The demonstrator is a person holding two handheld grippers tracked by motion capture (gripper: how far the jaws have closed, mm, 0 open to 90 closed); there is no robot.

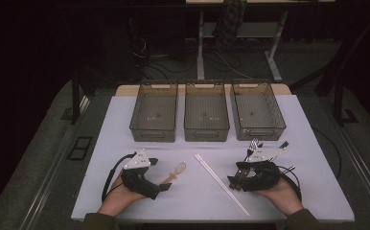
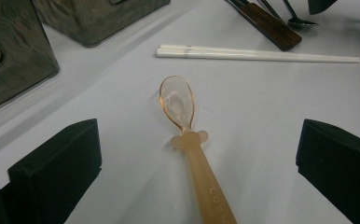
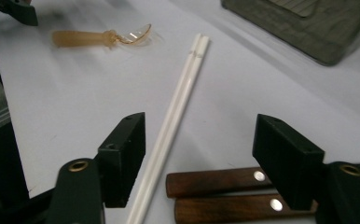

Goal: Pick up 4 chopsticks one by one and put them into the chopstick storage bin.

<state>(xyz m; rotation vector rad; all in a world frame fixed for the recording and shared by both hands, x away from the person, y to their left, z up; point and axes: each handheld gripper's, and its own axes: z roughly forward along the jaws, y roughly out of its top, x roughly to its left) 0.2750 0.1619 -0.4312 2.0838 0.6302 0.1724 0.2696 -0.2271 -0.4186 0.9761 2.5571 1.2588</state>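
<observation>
Spoon lies left of chopsticks, before three bins.

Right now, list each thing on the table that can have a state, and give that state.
Left bin: upright, empty.
Middle bin: upright, empty.
Right bin: upright, empty.
Spoon: flat, bowl up, between open jaws, untouched.
Chopsticks: flat, side by side.
Wooden-handled cutlery: flat, handles together.
Left gripper: open.
Right gripper: open, nothing gripped.

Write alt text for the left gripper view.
A translucent amber plastic spoon lies on a white table between the open jaws of the left hand-held gripper, bowl pointing away. Beyond it lie white chopsticks, dark wooden-handled cutlery and two smoky plastic bins.
</observation>
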